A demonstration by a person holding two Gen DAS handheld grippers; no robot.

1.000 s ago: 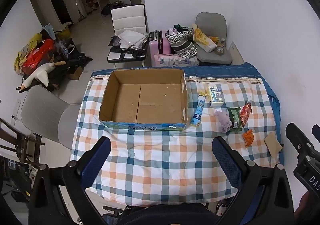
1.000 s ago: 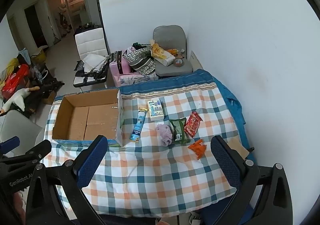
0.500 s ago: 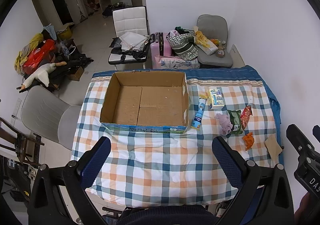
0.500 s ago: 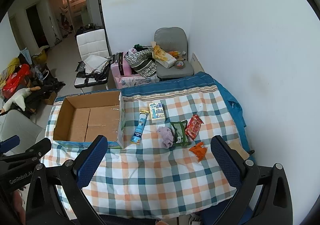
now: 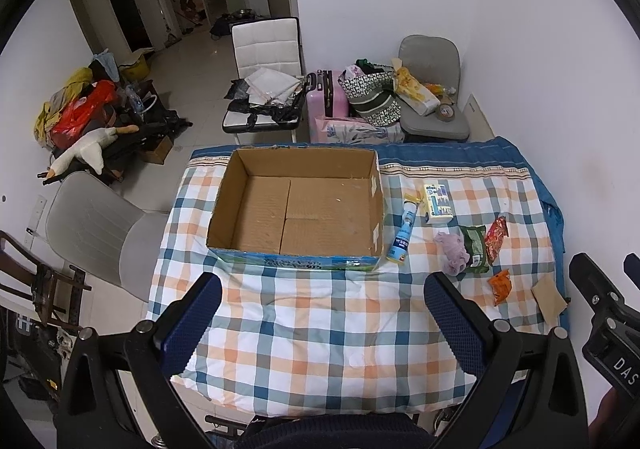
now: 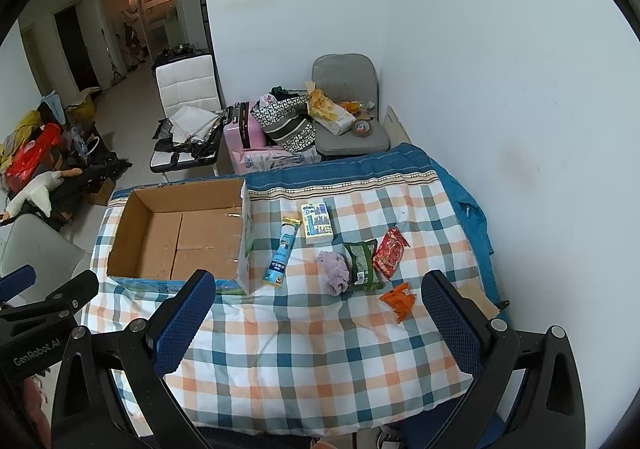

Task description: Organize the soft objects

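An open, empty cardboard box stands on the checked cloth. To its right lie a blue tube, a white packet, a purple cloth, a green packet, a red packet and an orange packet. My left gripper is open and empty, high above the cloth's near part. My right gripper is open and empty, above the near right part.
A brown card lies at the cloth's right edge. A white wall runs along the right side. Chairs, a pink suitcase and bags stand behind the table. A grey chair stands at the left.
Both grippers have drawn back and up a little, so the box and the items look smaller and farther. Nothing on the cloth has moved.
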